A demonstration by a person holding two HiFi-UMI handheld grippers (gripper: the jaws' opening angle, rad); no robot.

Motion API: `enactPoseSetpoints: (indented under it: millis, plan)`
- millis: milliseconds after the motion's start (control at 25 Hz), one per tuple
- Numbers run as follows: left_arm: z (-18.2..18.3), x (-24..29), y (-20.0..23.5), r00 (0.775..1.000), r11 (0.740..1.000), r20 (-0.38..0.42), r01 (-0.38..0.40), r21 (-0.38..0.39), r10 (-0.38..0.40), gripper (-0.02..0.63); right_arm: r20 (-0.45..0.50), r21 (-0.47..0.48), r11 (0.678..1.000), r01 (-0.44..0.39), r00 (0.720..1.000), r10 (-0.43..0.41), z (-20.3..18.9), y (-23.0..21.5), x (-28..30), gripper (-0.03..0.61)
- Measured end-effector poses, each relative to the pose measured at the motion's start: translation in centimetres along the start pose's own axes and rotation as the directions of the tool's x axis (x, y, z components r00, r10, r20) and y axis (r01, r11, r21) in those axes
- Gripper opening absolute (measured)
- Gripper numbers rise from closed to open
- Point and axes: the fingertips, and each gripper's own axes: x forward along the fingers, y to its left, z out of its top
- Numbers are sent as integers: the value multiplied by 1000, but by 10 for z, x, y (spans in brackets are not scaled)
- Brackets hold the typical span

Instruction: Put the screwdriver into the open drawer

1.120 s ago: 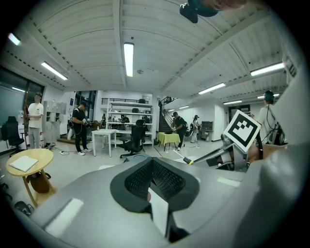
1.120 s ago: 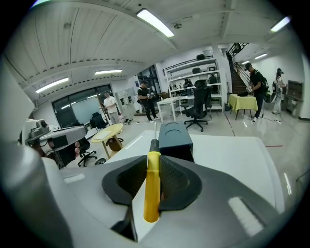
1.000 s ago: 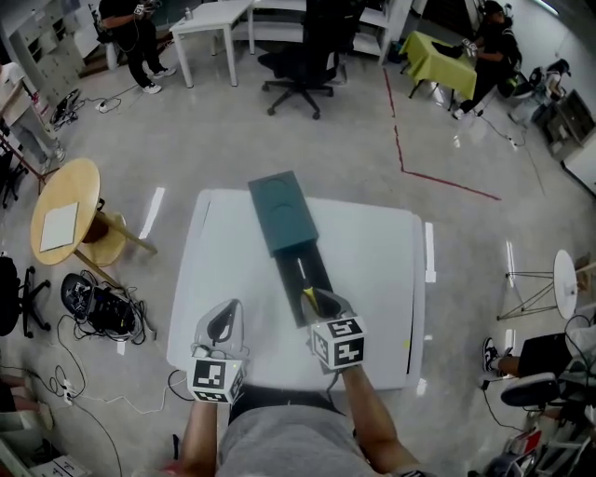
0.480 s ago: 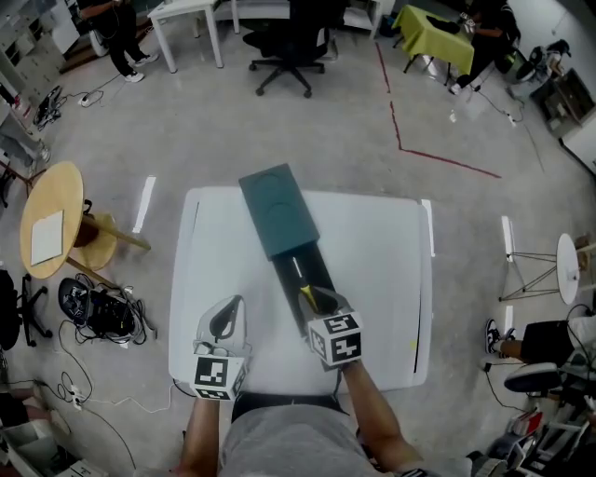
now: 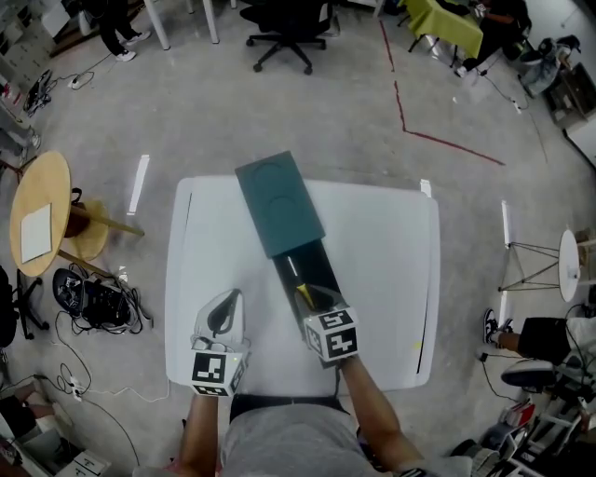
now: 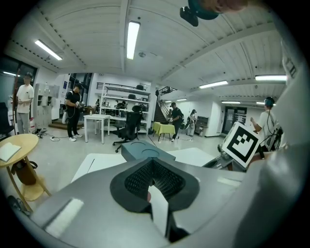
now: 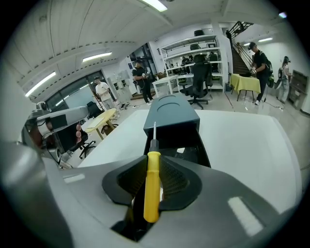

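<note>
A dark teal cabinet stands on the white table. Its black open drawer is pulled out toward me. My right gripper hangs over the drawer's near end, shut on a yellow-handled screwdriver. In the right gripper view the screwdriver lies between the pads of that gripper. Its metal shaft points at the cabinet above the drawer. My left gripper hovers over bare tabletop left of the drawer. In the left gripper view this gripper is shut and holds nothing.
A round wooden side table and a heap of cables lie on the floor at the left. An office chair stands beyond the table. Red tape marks the floor, and a small white stand is at the right.
Both grippers have sunk toward the table. The right one still grips the screwdriver over the drawer's near end. The left one remains shut.
</note>
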Motion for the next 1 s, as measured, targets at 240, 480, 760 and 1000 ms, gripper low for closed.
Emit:
enactPoseSetpoints:
  millis: [240, 480, 760, 1000]
  plan:
    - [-16, 16, 7, 999, 1000, -37, 15, -21, -15, 12, -47, 9, 1000, -11, 999, 11, -6, -3, 23, 81]
    - [-27, 28, 14, 998, 999, -62, 24, -39, -26, 11, -88, 12, 1000, -14, 996, 15, -11, -6, 42, 81]
    - [-44, 38, 25, 995, 998, -92, 22, -60, -27, 11, -119, 17, 1000, -7, 993, 9, -15, -13, 63, 81]
    - [-52, 43, 29, 994, 997, -103, 22, -74, -29, 12, -145, 10, 1000, -12, 989, 13, -20, -13, 71, 81]
